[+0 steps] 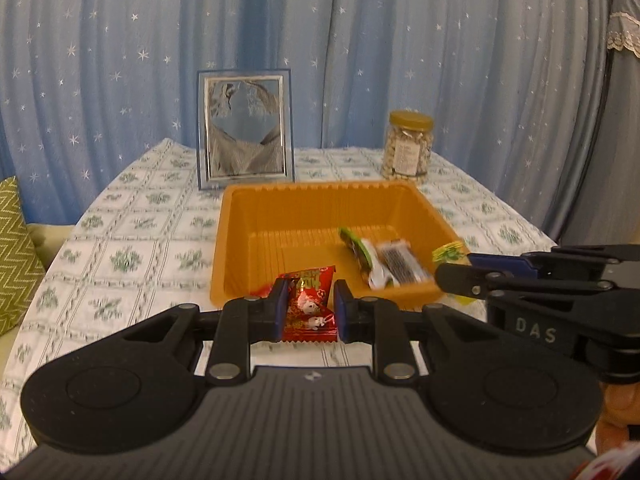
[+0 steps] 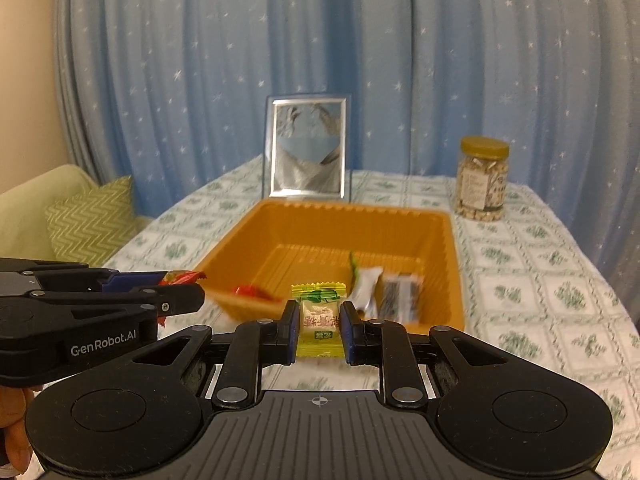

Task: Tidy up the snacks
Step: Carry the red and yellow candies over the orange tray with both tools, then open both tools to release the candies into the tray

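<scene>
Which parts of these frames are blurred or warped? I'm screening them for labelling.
Left wrist view: the wrappers in the orange tray smear with motion, the red packet in the left gripper stays sharp. Right wrist view: tray and jar are soft, the yellow candy is readable. Both: fisheye bends the curtain and table edges.

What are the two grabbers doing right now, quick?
Left gripper: fingers shut on the red snack packet.
Right gripper: fingers shut on the yellow candy.
</scene>
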A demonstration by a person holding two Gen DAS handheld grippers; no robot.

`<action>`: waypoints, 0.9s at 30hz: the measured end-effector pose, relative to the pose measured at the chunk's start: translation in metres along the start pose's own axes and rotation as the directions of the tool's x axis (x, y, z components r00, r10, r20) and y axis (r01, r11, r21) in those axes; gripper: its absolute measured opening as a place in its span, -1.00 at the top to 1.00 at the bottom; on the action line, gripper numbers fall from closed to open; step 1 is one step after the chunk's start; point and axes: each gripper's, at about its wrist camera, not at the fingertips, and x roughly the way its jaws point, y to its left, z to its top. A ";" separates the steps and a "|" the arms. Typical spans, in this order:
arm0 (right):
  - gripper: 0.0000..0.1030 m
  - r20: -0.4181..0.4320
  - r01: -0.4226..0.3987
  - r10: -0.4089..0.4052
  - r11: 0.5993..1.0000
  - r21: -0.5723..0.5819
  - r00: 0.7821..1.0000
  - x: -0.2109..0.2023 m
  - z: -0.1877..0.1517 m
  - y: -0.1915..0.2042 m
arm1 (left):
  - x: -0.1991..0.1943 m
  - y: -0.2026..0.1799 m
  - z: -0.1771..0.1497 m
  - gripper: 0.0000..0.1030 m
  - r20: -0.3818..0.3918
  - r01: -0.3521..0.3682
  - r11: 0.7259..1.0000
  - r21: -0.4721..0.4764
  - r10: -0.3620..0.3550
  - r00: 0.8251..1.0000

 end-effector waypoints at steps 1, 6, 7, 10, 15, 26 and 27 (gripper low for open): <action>0.58 0.005 0.003 -0.003 1.000 0.000 1.000 0.003 0.004 -0.002 | 0.003 0.002 0.003 0.59 0.003 0.000 1.000 -0.006 0.000 1.000; 0.58 0.009 0.008 -0.009 1.000 0.021 1.000 0.023 0.022 -0.019 | 0.021 0.006 0.018 0.59 0.018 -0.003 0.999 -0.036 0.004 1.000; 0.58 0.006 0.010 -0.011 0.999 0.030 1.000 0.028 0.025 -0.022 | 0.025 0.006 0.020 0.59 0.020 -0.003 0.999 -0.038 0.004 1.000; 0.58 -0.010 0.011 -0.011 0.997 0.074 1.000 0.043 0.031 -0.034 | 0.039 0.006 0.026 0.59 0.021 -0.006 0.999 -0.047 0.007 1.000; 0.58 -0.044 -0.008 0.016 0.986 0.169 0.999 0.065 0.038 -0.054 | 0.063 0.008 0.031 0.59 0.008 -0.008 0.998 -0.061 0.008 1.000; 0.58 -0.068 -0.019 0.034 0.977 0.214 0.997 0.086 0.041 -0.063 | 0.094 0.009 0.033 0.59 -0.012 -0.007 0.998 -0.067 0.006 1.000; 0.58 -0.068 -0.020 0.035 0.977 0.212 0.997 0.087 0.042 -0.063 | 0.096 0.009 0.033 0.58 -0.016 -0.006 0.998 -0.068 0.005 1.000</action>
